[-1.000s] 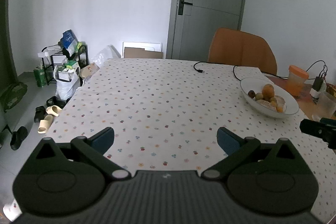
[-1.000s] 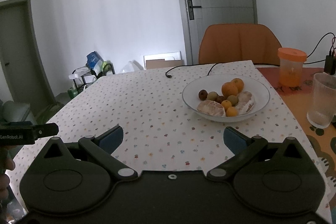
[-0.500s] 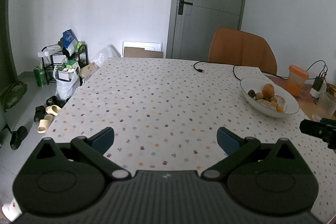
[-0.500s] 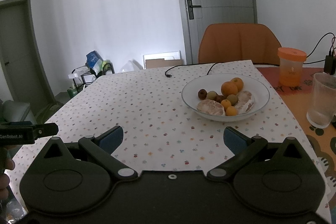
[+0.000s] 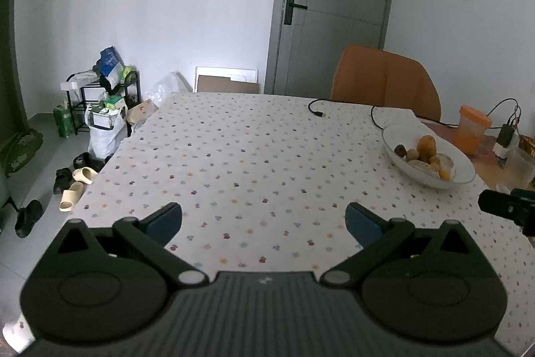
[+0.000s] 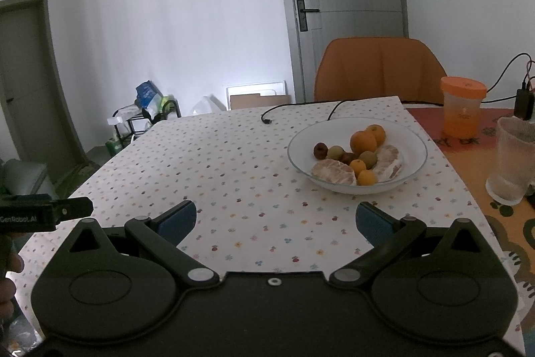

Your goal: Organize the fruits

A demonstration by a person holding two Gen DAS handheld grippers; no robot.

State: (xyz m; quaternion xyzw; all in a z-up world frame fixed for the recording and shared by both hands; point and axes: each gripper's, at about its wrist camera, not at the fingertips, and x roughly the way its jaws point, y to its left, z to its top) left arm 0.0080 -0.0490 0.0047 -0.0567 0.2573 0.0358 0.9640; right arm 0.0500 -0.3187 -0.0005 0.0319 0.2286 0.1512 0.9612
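A glass bowl (image 6: 414, 169) on the dotted tablecloth holds oranges (image 6: 363, 142), small brown and green fruits (image 6: 335, 152) and peeled pomelo pieces (image 6: 333, 172). In the left wrist view the same bowl (image 5: 463, 178) sits far right. My right gripper (image 6: 276, 219) is open and empty, a short way in front of the bowl and slightly left of it. My left gripper (image 5: 263, 219) is open and empty over the bare cloth, well left of the bowl.
An orange-lidded cup (image 6: 462, 111) and a ribbed glass (image 6: 513, 161) stand right of the bowl. A black cable (image 6: 301, 111) lies behind it. An orange chair (image 6: 379, 69) stands at the far edge. Shoes and a rack (image 5: 100, 96) are on the floor, left.
The bowl appears slightly lower and nearer in the right wrist view; both grippers have barely shifted and stay open.
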